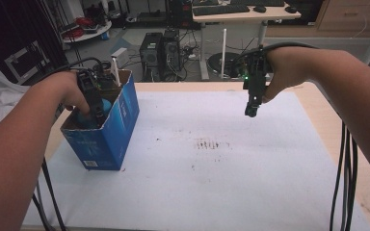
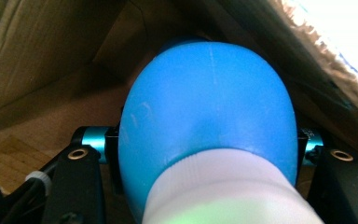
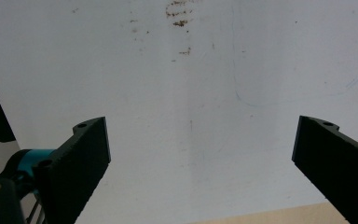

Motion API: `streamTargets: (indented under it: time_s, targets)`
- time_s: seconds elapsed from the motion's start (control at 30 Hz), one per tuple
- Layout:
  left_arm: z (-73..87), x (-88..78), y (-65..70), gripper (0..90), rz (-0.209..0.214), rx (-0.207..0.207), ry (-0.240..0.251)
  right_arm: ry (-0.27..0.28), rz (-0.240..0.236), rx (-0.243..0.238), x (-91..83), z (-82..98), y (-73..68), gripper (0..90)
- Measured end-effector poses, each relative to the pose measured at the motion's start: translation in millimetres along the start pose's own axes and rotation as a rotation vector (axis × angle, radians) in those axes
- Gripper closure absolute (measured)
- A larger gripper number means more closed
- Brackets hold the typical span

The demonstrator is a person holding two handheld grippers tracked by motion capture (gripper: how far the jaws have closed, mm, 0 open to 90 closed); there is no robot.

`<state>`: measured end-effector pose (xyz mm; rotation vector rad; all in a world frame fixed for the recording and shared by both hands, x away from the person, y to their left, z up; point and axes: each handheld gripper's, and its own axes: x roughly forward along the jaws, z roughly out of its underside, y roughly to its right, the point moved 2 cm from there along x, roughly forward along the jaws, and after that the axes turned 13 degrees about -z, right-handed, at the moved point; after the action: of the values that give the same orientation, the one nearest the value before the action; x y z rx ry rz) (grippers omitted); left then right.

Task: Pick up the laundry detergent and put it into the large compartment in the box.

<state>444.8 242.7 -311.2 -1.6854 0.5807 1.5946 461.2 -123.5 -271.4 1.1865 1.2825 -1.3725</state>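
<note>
Left gripper, down inside the blue box, clamps the blue-and-white bulb for lifting out.

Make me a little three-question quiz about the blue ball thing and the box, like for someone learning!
1. True or false: the left gripper is shut on the blue bulb.
2. Where is the bulb? A) inside the blue box B) on the white sheet C) on the floor
3. How do the right gripper's jaws stand?

Key: 1 true; 2 A; 3 wide open, nothing between them.
</note>
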Motion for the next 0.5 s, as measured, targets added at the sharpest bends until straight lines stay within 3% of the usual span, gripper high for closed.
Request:
streamTargets:
  time_s: [0.33,0.5]
  targets:
    - [2.9,-1.3,-1.4,36.2,-0.030,-0.011,-0.031,0.005,0.006,-0.008,-2.1,-0.5,-2.2,3.2]
    - [3.9,-6.1,-0.9,34.5,-0.026,-0.008,-0.008,0.001,0.012,-0.006,-3.0,1.3,-2.3,3.2]
